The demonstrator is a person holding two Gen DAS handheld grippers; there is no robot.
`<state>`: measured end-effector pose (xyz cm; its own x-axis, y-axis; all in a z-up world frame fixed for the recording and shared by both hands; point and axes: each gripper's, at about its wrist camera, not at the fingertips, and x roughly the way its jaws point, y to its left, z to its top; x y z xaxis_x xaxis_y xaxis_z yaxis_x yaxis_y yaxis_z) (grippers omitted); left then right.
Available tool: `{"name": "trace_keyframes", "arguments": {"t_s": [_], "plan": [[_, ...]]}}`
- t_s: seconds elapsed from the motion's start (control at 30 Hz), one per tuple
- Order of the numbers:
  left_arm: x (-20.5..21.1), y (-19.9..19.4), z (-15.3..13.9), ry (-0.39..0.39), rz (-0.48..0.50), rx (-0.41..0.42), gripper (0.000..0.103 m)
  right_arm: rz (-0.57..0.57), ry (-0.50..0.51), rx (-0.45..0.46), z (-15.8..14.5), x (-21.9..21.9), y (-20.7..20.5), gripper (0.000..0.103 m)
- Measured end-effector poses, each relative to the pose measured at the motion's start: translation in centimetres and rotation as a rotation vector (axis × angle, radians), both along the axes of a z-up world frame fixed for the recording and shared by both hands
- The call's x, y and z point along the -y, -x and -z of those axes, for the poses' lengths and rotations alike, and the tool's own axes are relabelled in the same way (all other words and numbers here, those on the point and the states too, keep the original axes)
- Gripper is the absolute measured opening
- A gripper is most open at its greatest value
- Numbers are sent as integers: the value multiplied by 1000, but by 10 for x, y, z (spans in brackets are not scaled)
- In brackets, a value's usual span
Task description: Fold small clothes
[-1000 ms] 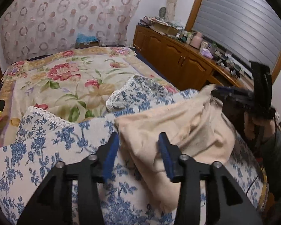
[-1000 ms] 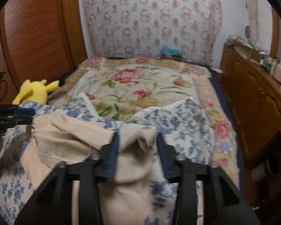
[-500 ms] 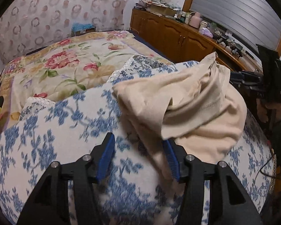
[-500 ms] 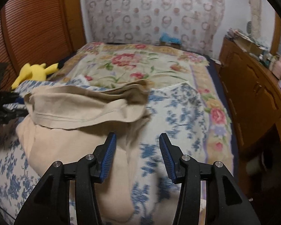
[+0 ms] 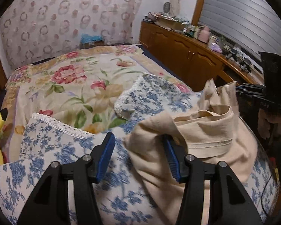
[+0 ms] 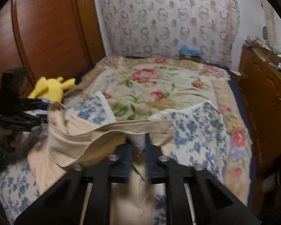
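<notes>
The right gripper [image 6: 137, 146] has just clenched its fingers on the beige garment [image 5: 206, 136], which lies on the blue-flowered cloth [image 5: 46, 150] at the bed's near edge; the left gripper [image 5: 138, 157] stands half open, its right finger touching the garment.

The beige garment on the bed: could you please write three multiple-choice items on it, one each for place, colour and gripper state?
1. Where does the beige garment lie?
A. on the blue-flowered cloth
B. on the wooden cabinet
C. on the floor

2. What colour is the plush toy by the wardrobe?
A. red
B. yellow
C. green

3. How is the right hand-held gripper?
A. wide open over bare cloth
B. out of view
C. shut on the garment

Key: 1 A, blue-flowered cloth shows all round the garment; 2 B, the toy is bright yellow; 3 C, its jaws have just been closing and beige fabric is pinched between them.
</notes>
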<state>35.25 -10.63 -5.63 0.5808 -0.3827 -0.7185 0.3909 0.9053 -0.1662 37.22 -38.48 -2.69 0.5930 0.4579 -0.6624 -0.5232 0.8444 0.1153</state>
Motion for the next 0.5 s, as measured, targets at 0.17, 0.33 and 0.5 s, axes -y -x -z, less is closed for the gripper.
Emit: {"name": "trace_keyframes", "arguments": {"t_s": [0.17,0.33,0.5], "plan": [[-14,-10,11,-18,-72,-12,52,184,25,-14,3,14,-20,1],[-20,-8,14,-39,-92,-14,53,283,91,-48,12,25,-27,2],[-21,-1,5,-3,-83,-12,53,295,108,-45,9,28,-22,56]]}}
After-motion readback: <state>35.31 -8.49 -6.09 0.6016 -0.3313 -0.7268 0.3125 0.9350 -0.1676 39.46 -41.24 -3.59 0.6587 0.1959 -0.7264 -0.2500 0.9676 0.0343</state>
